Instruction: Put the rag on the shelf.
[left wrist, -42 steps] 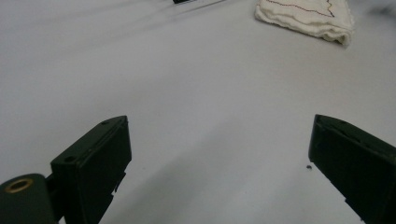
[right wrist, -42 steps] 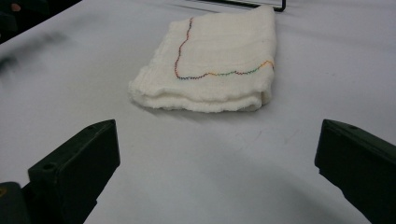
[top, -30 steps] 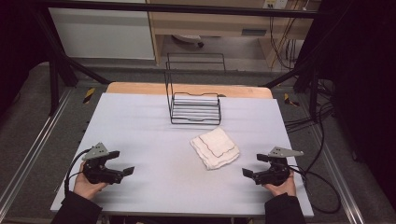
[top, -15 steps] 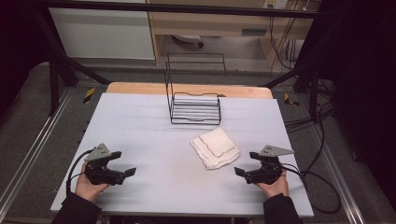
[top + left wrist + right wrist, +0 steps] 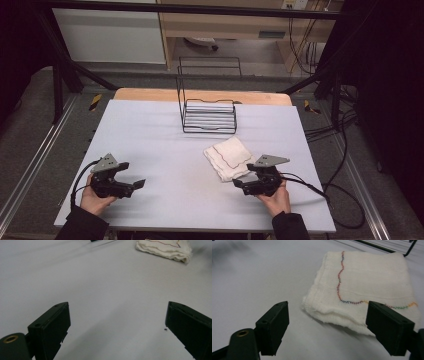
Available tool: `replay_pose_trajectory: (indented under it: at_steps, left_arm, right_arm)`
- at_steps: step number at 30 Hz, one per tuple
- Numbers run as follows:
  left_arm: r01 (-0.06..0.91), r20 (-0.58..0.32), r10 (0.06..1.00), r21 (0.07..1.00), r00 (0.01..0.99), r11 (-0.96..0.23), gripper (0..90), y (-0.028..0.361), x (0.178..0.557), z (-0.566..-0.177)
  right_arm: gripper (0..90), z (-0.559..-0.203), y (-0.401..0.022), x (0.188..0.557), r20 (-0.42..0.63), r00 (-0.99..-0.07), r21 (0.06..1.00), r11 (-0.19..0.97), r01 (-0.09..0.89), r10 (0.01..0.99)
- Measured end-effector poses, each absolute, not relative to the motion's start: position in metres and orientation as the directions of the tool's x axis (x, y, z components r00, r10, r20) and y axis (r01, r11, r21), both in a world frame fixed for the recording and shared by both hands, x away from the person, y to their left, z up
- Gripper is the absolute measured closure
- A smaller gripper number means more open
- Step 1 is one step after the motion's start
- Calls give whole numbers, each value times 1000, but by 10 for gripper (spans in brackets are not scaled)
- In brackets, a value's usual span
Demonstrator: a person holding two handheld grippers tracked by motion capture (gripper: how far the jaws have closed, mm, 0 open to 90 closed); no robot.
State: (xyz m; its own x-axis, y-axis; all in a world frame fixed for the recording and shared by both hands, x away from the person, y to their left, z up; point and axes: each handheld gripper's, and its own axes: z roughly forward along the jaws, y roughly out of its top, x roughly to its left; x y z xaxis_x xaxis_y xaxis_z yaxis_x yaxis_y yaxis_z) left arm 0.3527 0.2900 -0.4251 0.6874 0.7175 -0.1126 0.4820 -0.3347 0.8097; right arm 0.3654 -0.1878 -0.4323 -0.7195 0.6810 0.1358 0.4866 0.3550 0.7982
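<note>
We've got the folded white cloth (image 5: 230, 157) lying flat on the grey table (image 5: 165, 140), just in front of the wire rack (image 5: 209, 116), its wavy coloured stitching facing up. Our right gripper (image 5: 327, 325) sits low right at the cloth's near edge, jaws apart and just been narrowing, nothing pinched between them yet. Over on the left, our left gripper (image 5: 117, 327) rests well away from the cloth, jaws spread wide over bare tabletop.
</note>
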Motion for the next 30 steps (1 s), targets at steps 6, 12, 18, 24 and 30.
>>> replay_pose_trajectory:
  at_steps: [6,12,18,24,30]
  left_arm:
    - [483,-110,724,810,681,-332,62,292,353,-425]
    - [483,-108,725,810,680,-332,62,292,353,-425]
    - [484,-107,726,809,679,-333,64,293,353,-425]
    - [483,-108,726,810,679,-332,65,292,353,-425]
    - [485,-109,727,809,678,-331,67,292,353,-425]
  right_arm:
    - [282,-434,-166,369,104,-740,784,403,471,664]
    - [375,-438,-149,374,89,-752,773,430,466,653]
    - [479,-444,-146,378,89,-743,755,442,485,663]
    - [532,-449,-143,381,71,-745,752,456,477,663]
    - [563,-452,-142,380,29,-754,755,480,447,657]
